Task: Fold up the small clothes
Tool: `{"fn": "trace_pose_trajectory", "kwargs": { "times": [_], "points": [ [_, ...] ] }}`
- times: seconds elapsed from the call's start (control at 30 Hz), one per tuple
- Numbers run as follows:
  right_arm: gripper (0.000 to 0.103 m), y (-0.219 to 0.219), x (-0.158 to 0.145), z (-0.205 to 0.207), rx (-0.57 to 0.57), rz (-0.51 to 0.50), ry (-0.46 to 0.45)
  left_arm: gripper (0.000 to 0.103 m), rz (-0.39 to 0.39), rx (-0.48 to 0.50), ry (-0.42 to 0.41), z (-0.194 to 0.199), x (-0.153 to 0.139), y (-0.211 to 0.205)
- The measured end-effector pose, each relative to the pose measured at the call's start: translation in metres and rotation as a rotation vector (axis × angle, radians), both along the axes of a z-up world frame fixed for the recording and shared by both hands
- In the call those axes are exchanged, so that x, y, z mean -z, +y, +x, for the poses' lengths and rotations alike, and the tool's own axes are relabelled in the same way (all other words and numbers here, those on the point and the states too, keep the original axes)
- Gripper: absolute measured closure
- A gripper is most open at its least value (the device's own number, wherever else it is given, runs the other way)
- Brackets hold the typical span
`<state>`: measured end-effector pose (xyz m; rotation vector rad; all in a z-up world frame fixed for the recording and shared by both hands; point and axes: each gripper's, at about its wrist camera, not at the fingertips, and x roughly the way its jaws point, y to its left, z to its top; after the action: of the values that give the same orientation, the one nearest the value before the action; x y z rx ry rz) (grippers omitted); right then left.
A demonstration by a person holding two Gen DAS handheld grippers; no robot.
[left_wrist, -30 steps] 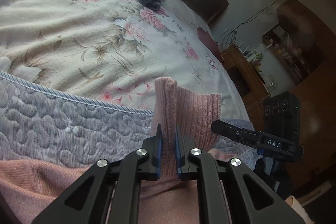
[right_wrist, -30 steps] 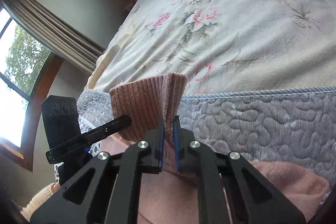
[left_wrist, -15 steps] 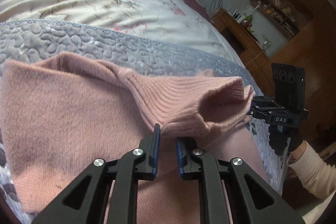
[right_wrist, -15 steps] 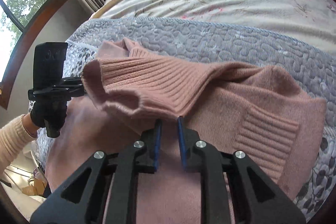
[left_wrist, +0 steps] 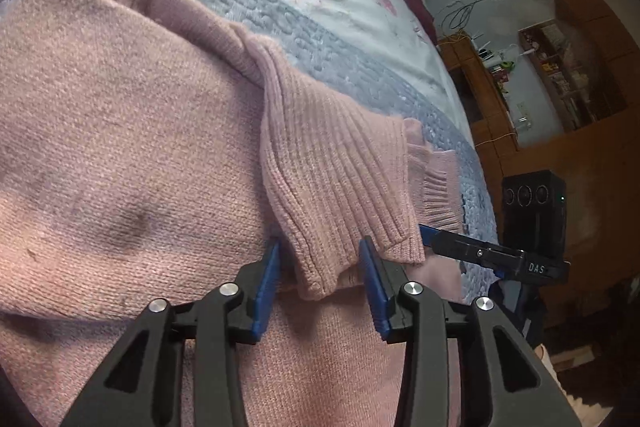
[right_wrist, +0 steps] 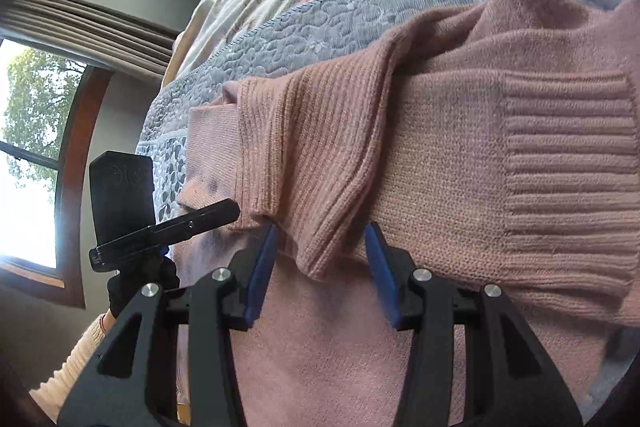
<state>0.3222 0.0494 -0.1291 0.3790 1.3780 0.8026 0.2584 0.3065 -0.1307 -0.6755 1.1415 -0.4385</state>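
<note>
While both the left gripper (left_wrist: 320,269) and right gripper (right_wrist: 320,259) are spread, the pink sweater (left_wrist: 120,147) is cut off at lower frame edges.

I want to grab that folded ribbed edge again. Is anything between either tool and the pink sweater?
Nothing visible. The ribbed hem of the pink sweater lies directly between the open fingers of the left tool and the right tool.
</note>
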Motion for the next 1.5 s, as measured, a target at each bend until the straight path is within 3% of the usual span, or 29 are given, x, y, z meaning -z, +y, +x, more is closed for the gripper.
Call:
{"fn": "trace_pose_trajectory", "kwargs": {
  "times": [0.07, 0.1, 0.13, 0.2, 0.33, 0.47, 0.57, 0.77, 0.83, 0.87, 0.9, 0.97, 1.07, 1.3, 1.5],
  "points": [
    [0.083, 0.002, 0.006, -0.001, 0.009, 0.023, 0.033, 0.067, 0.009, -0.003, 0.004, 0.000, 0.000, -0.004],
    [0.095, 0.002, 0.007, 0.000, 0.012, 0.030, 0.042, 0.082, 0.007, -0.001, 0.000, 0.000, -0.002, -0.005],
    [0.095, 0.000, 0.006, 0.000, 0.022, 0.029, 0.039, 0.091, 0.005, 0.004, -0.002, 0.000, -0.005, -0.005],
    [0.096, -0.008, -0.002, 0.001, 0.041, 0.015, 0.018, 0.094, 0.022, -0.001, -0.035, -0.001, -0.014, -0.001],
    [0.096, -0.027, -0.011, 0.003, 0.067, -0.035, -0.005, 0.095, 0.083, 0.012, -0.049, -0.003, -0.018, 0.007],
    [0.096, -0.021, 0.004, -0.001, 0.038, -0.098, 0.009, 0.095, 0.166, 0.044, -0.034, -0.004, -0.003, 0.004],
    [0.096, -0.020, 0.009, -0.004, 0.037, -0.113, -0.003, 0.095, 0.140, 0.022, -0.031, -0.006, 0.003, 0.009],
    [0.096, -0.012, 0.019, -0.006, 0.037, -0.150, -0.032, 0.092, 0.209, 0.003, -0.053, -0.011, 0.003, 0.000],
    [0.091, -0.019, 0.015, -0.007, 0.057, -0.120, -0.027, 0.089, 0.211, -0.019, -0.038, -0.013, -0.001, -0.002],
    [0.088, -0.023, 0.009, -0.011, 0.072, -0.100, -0.031, 0.084, 0.224, -0.030, -0.028, -0.017, -0.006, -0.004],
    [0.082, -0.027, 0.000, -0.017, 0.079, -0.091, -0.053, 0.073, 0.251, -0.039, -0.027, -0.023, -0.012, -0.005],
    [0.071, -0.037, -0.022, -0.033, 0.083, -0.105, -0.123, 0.055, 0.325, -0.039, -0.054, -0.042, -0.028, -0.011],
    [0.064, -0.064, -0.048, -0.067, 0.092, -0.111, -0.173, 0.047, 0.406, -0.002, -0.096, -0.085, -0.047, -0.017],
    [0.056, -0.113, -0.074, -0.175, 0.121, -0.204, -0.211, 0.045, 0.579, -0.034, -0.012, -0.205, -0.061, -0.003],
    [0.052, -0.142, -0.076, -0.265, 0.161, -0.250, -0.185, 0.044, 0.561, -0.137, 0.056, -0.292, -0.075, 0.018]
  ]
}}
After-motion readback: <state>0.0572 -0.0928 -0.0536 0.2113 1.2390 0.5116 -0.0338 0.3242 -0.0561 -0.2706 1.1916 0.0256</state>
